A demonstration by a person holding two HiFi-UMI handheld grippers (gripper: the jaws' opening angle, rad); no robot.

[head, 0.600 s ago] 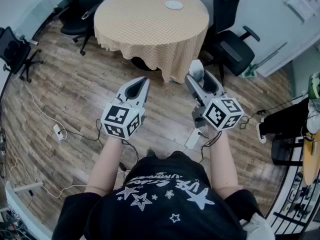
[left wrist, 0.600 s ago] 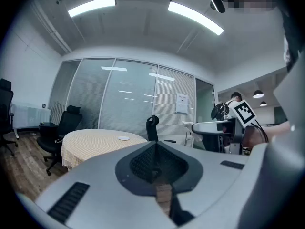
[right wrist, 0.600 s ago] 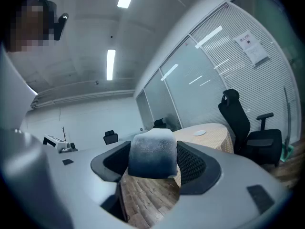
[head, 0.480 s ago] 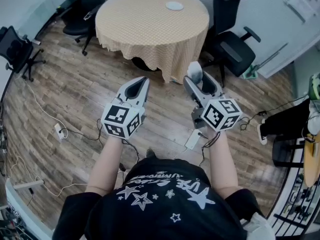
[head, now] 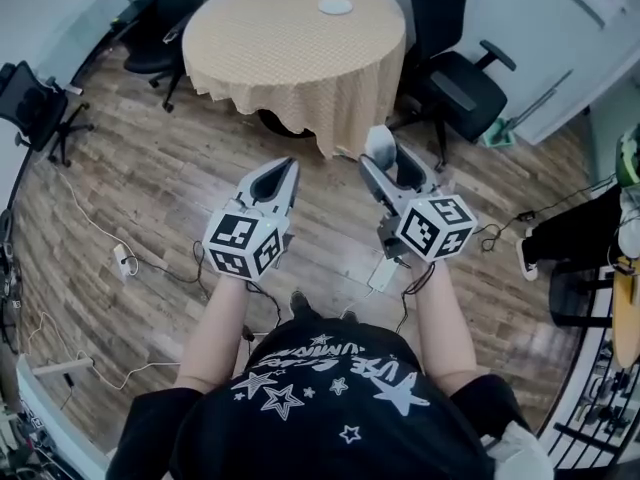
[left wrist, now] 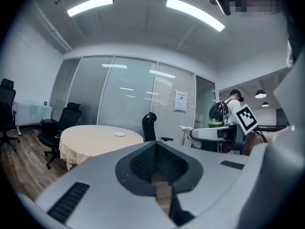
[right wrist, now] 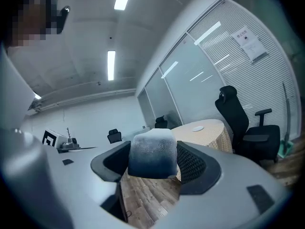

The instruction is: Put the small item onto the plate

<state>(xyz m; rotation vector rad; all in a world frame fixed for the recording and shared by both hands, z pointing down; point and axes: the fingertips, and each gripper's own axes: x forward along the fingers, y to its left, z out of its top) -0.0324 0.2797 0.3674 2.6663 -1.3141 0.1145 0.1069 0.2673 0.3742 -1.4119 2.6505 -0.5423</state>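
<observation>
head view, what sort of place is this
Most likely an office meeting room: a round table with a checked cloth, black swivel chairs beside it, and glass partition walls with blinds.

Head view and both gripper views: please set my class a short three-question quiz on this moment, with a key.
1. True or false: the small white-and-dark-blue block lies on the small white plate.
2. The plate sits on: A the wooden floor; B the round table with a yellow checked cloth; C a black office chair.
3. What is between the left gripper's jaws?
Key: 1 false, the right gripper holds it; 2 B; 3 nothing, they are shut.
</observation>
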